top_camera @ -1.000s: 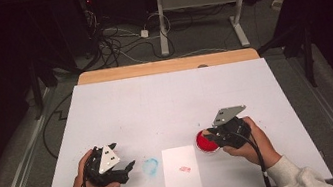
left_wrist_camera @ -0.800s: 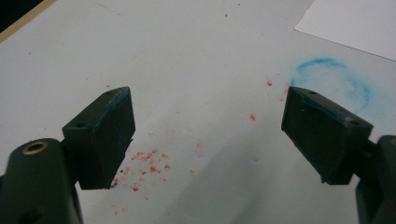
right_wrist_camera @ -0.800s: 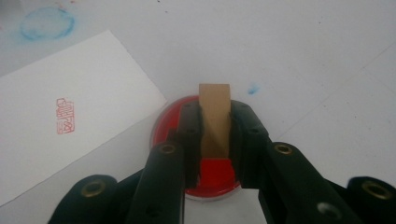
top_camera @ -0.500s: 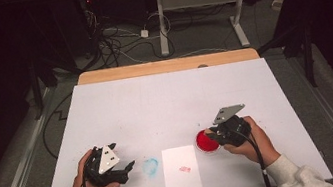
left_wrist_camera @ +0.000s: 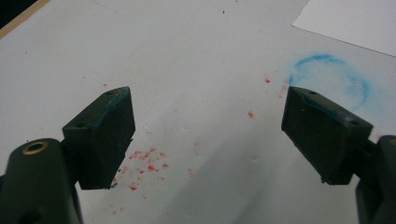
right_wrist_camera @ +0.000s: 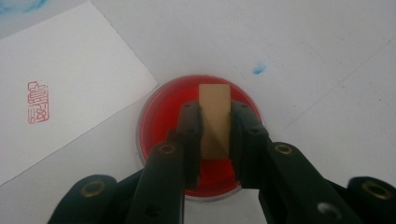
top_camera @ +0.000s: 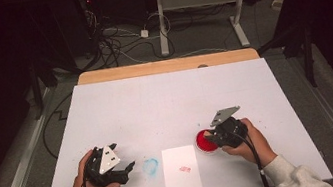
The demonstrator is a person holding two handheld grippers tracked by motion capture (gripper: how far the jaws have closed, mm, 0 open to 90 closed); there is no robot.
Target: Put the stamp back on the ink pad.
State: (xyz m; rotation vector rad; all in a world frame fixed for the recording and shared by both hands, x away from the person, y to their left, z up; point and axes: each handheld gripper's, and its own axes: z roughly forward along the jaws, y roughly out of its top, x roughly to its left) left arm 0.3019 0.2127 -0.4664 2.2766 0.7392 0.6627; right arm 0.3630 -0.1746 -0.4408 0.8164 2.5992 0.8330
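Now the right tongs (right_wrist_camera: 214, 135), clamped on the wooden stamp (right_wrist_camera: 214, 119), sit lower over the red ink pad (right_wrist_camera: 161, 116); the left tongs (left_wrist_camera: 205, 135) stay gaping, empty.

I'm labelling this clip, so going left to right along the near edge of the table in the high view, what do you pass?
left gripper → blue ring smudge → sheet of paper bearing a red stamp mark → red ink pad → right gripper
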